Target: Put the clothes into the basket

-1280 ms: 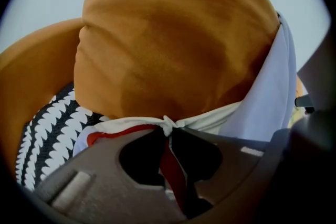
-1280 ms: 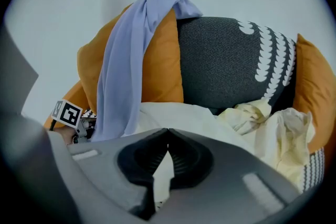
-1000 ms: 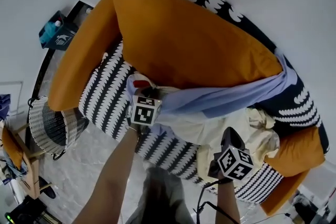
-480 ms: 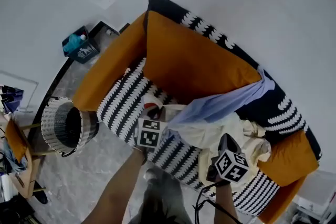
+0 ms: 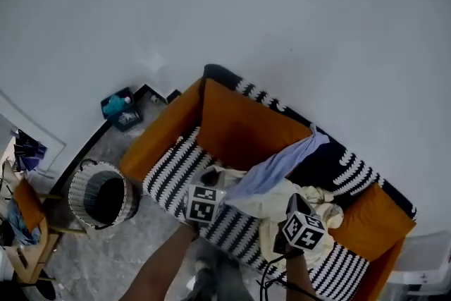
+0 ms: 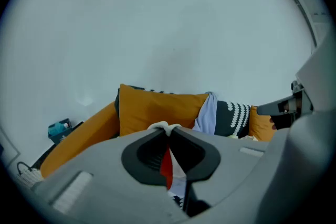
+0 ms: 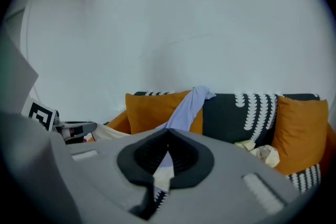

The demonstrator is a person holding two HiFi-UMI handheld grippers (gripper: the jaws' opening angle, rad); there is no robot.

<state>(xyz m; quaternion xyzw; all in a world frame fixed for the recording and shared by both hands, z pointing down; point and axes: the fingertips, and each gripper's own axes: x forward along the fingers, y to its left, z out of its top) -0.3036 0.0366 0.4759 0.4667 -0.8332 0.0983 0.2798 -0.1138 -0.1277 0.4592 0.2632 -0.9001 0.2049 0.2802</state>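
The left hand-held gripper (image 5: 213, 178) and right hand-held gripper (image 5: 294, 205), each clenched on clothes (image 5: 271, 195), have lifted off the sofa (image 5: 168, 164); carrying them to the basket (image 5: 79, 202) should come next.

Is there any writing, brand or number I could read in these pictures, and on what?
Nothing here is readable.
Dark blue boxy package: white print, too small to read.
Black-and-white squares on the left claw and right claw: patterns, not words.

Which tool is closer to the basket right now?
Left. In the head view the left tool is over the sofa's front edge, right of the basket; the right tool is farther right, over the clothes.
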